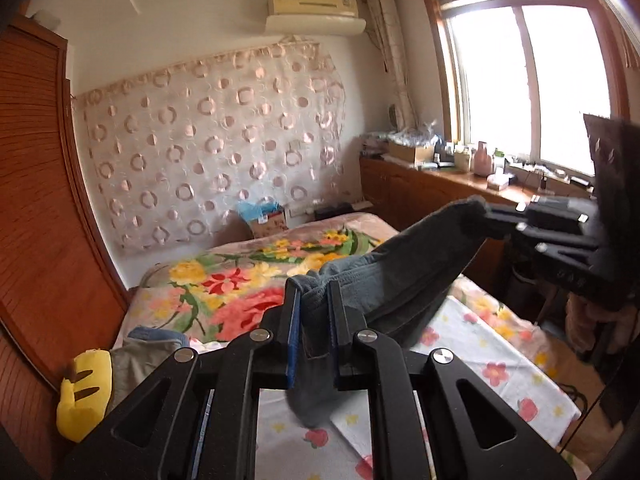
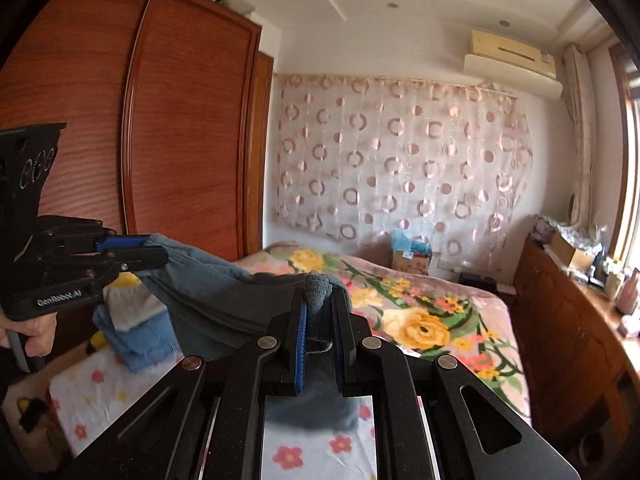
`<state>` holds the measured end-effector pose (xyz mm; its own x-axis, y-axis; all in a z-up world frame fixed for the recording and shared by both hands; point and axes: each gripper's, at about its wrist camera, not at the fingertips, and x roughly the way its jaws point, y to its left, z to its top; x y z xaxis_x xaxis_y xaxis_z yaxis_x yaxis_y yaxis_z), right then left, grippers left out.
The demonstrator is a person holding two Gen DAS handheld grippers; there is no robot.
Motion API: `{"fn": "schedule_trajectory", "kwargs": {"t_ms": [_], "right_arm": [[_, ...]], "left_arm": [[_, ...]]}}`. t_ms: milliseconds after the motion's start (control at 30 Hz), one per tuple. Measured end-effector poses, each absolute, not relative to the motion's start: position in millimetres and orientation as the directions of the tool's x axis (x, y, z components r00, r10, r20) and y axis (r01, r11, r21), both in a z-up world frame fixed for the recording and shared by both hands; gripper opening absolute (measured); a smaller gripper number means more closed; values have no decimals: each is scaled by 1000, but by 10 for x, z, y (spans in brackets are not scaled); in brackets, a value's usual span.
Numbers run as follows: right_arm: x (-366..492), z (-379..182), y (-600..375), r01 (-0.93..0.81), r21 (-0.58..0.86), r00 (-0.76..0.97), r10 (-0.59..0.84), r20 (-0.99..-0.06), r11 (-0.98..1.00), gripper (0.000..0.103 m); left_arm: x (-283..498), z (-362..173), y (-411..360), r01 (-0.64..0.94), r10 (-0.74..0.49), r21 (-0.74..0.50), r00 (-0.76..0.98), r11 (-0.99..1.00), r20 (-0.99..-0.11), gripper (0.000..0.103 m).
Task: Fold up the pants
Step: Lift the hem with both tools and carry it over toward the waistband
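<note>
Grey-blue pants (image 1: 400,276) hang stretched in the air between both grippers, above the bed. In the left wrist view my left gripper (image 1: 314,292) is shut on a bunched edge of the fabric, and a fold droops below its jaws. The cloth rises to the right, where my right gripper (image 1: 486,216) pinches the other end. In the right wrist view my right gripper (image 2: 320,300) is shut on a grey bunch of the pants (image 2: 224,292). My left gripper (image 2: 154,246) clamps the far edge at the left, with a hand (image 2: 36,332) on its handle.
Below lie a white flowered sheet (image 1: 500,360) and a floral blanket (image 1: 240,280). A yellow plush toy (image 1: 84,392) and a pile of folded clothes (image 2: 136,336) sit at the bed's left side by the wardrobe (image 2: 180,140). A cluttered wooden counter (image 1: 440,184) runs under the window.
</note>
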<state>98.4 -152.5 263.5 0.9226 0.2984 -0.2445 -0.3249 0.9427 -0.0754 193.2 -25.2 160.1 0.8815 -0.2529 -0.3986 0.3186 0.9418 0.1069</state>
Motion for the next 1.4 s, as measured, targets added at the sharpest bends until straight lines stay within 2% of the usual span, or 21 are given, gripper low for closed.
{"fn": "schedule_trajectory", "kwargs": {"t_ms": [67,267,467,733,1100,1400], "right_arm": [[960,2495,-1532,-336,-47,914,314,-257,941,11],[828,1817,-1562,-389,6,847,361,-390,921,11],[765,1438,-1448,-426,2,790,373,-487,905,11],[636,1576,-1499,-443,13,767,387,-512,896,11],[276,1245,-1637,-464,104,693,434,-576,880,11],[169,1260,-1617,-467,119,685,444,-577,876,11]], "left_arm": [[1854,1489,-226,325,-253,110,873,939,-416,13],[1573,823,-136,358,-279,53,804,932,-525,13],[1288,354,-213,391,-298,30,748,920,-593,13],[986,298,-218,403,-318,10,737,915,-597,13],[566,-151,-121,402,-343,-65,672,913,-656,13],[439,-293,-57,374,-335,-95,654,922,-678,13]]}}
